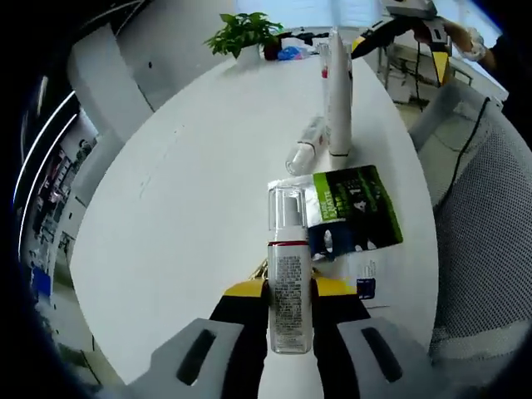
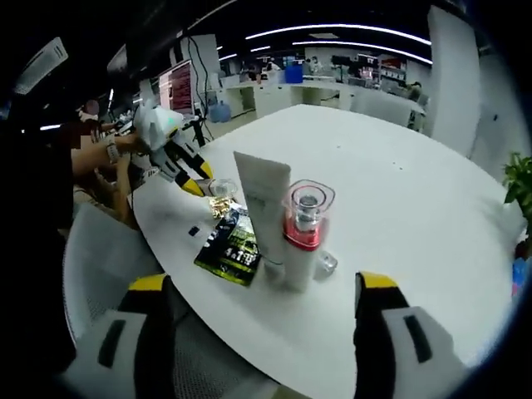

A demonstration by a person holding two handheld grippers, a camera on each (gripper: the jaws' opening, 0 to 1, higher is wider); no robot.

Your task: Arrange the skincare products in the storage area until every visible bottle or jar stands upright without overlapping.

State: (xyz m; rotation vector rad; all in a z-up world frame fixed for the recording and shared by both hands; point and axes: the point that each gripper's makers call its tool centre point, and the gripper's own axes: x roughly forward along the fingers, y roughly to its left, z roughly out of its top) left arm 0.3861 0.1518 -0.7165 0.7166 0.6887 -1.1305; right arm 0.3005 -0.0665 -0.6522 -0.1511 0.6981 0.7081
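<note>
Left gripper [image 1: 290, 309]: yellow-tipped jaws clamped on clear pump bottle with red band and printed label [image 1: 288, 274], held upright above near edge of round white table [image 1: 191, 191]. Right gripper [image 2: 264, 312]: jaws spread wide, empty, hovering near table edge.

Standing far: tall white tube [image 1: 338, 100], red-collared pump bottle [image 2: 302, 233]. Small clear bottle [image 1: 304, 145] lies flat beside tube, not yet upright. Green-black sachet [image 1: 356, 206] flat on table.

Advice: lower held bottle vertically onto bare spot left of sachet, base flat before release, apart from neighbours.
</note>
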